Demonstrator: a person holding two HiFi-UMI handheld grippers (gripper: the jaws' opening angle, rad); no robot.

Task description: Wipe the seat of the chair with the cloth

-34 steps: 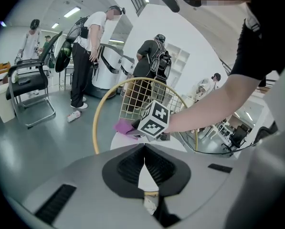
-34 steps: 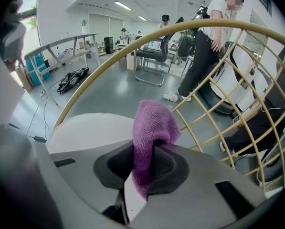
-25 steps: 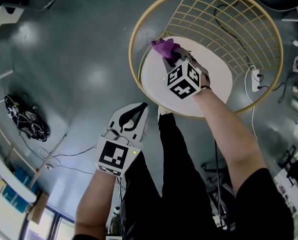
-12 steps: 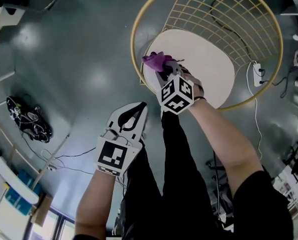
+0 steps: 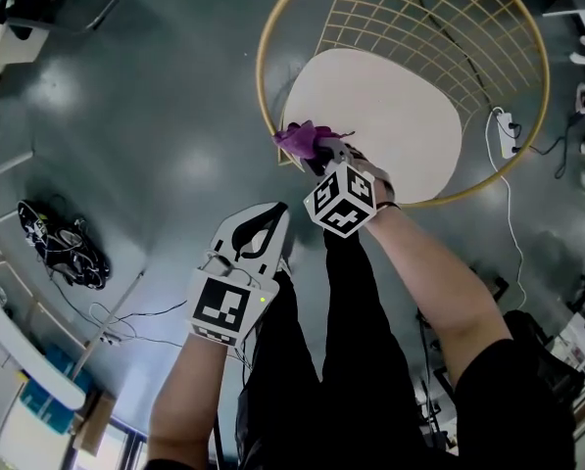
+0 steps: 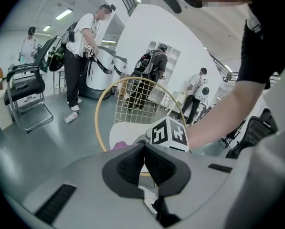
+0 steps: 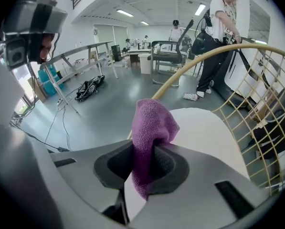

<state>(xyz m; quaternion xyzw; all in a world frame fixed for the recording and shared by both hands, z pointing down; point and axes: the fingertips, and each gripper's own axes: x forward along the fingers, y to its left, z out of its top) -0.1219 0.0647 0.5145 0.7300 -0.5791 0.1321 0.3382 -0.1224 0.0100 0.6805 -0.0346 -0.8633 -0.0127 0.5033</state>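
Right gripper [image 5: 318, 153] is clamped on the purple cloth [image 5: 298, 137]. The wad sits at the near-left edge of the seat [image 5: 395, 116], right by the yellow hoop [image 5: 260, 71]. Left gripper [image 5: 272, 213] has its jaws together with nothing in them, parked off the seat's near side over the floor.

Risks we see:
- Cloth is bunched, so the contact patch is small and could streak.
- Drag could tug it out of the pinch.
- A pull toward us likely runs it off the seat edge onto the hoop.

Wire backrest [image 5: 439, 27] fences the seat's far side and limits strokes there. Power strip [image 5: 501, 125] is on the floor right of the seat, out of our way.
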